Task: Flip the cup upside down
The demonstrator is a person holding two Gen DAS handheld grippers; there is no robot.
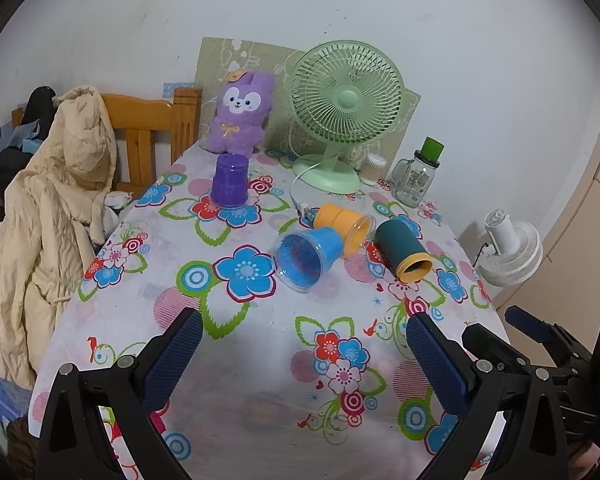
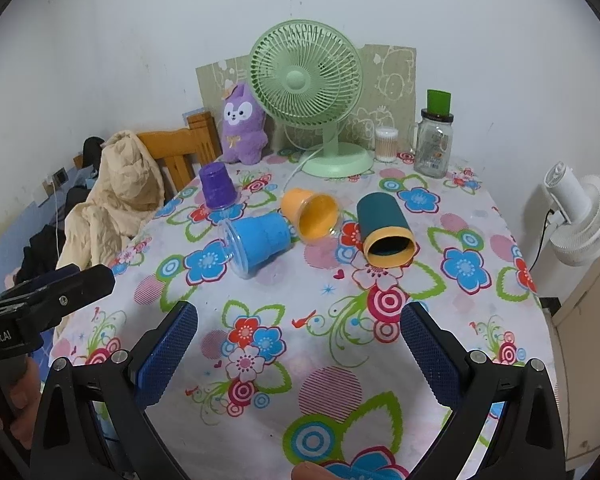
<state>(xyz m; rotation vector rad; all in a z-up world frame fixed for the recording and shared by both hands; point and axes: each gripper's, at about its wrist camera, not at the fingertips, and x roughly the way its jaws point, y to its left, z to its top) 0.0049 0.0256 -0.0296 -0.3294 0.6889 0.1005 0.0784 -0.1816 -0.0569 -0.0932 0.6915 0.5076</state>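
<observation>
Both tools spread and empty, left tool point(image 1: 304, 344), right tool point(image 2: 299, 334), dark cup's point(image 2: 384, 230) hollow perhaps clearer from right wrist.

1 purple cup point(image 1: 229, 183) stands inverted; blue cup point(image 1: 305, 258), orange cup point(image 1: 343, 227), teal cup point(image 1: 403, 252) lie sideways, clustered mid-table.

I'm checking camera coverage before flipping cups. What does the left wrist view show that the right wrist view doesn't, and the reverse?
Only the left wrist view shows the right gripper at its edge and the blue cup's open mouth. Only the right wrist view shows the left gripper and the orange cup's inside. Both show the purple cup already upside down, the teal cup on its side, and the green fan.
</observation>
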